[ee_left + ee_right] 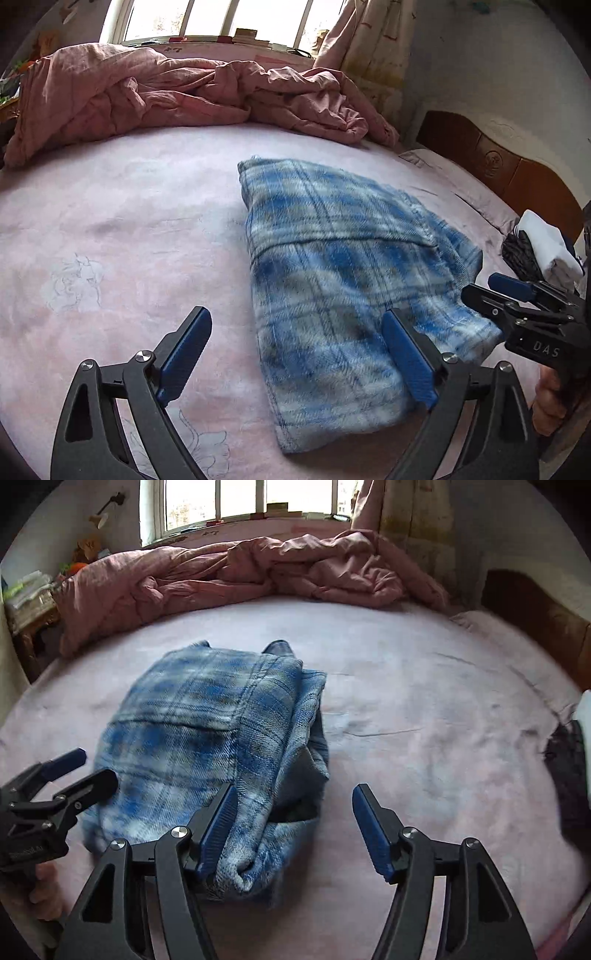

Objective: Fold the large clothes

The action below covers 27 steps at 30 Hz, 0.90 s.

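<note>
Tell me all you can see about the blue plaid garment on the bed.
The blue plaid garment is soft, fleecy-looking fabric in blue, white and grey checks, with stitched seams. It is folded into a compact, thick bundle lying flat on the pink bedsheet. Layers show at its right edge in the right wrist view. The left gripper and right gripper are both open near its close end; neither grips it.

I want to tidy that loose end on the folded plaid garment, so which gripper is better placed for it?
Right, probably. The right gripper is open at the blue plaid garment's bunched, untidy edge. The left gripper is open too, but straddles the neater folded side.
</note>
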Tool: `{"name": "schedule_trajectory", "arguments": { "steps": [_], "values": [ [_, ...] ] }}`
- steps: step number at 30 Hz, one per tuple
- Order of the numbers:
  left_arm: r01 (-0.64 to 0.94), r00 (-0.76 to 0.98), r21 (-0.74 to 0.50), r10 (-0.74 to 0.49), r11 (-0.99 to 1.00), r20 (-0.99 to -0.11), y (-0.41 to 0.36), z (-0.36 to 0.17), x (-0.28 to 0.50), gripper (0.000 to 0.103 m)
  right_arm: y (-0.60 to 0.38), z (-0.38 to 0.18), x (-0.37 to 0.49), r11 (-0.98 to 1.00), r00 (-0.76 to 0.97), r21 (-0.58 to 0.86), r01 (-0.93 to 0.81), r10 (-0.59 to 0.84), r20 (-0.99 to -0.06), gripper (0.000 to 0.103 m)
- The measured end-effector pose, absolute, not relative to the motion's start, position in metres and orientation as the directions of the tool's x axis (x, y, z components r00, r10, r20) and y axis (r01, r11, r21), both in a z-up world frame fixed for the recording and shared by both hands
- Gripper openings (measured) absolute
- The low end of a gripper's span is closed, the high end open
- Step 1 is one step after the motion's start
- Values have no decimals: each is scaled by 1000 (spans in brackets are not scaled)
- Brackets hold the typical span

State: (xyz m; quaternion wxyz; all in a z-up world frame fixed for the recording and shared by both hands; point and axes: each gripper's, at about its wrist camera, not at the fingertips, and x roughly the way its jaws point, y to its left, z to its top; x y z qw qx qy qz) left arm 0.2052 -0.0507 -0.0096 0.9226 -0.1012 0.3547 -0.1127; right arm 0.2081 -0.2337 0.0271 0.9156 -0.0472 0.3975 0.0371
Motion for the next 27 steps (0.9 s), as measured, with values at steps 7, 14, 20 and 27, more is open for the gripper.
{"name": "schedule_trajectory", "arguments": {
  "steps": [7,14,20,27],
  "values": [
    [153,733,-297,-310,943,-606,-46,-16,198,95,-248,15,188,998,703,-47,-52,3,-711,69],
    [153,741,-302,-311,941,-595,-45,-18,194,96,-250,14,192,998,698,-46,-39,-6,-716,73],
    [180,742,-287,-322,941,-588,-50,-17,189,96,-252,15,190,998,712,-50,-30,-14,-702,76],
    [237,682,-412,-453,880,-574,-44,-2,197,94,-261,35,181,993,816,78,-83,113,-567,76]
  ]
}}
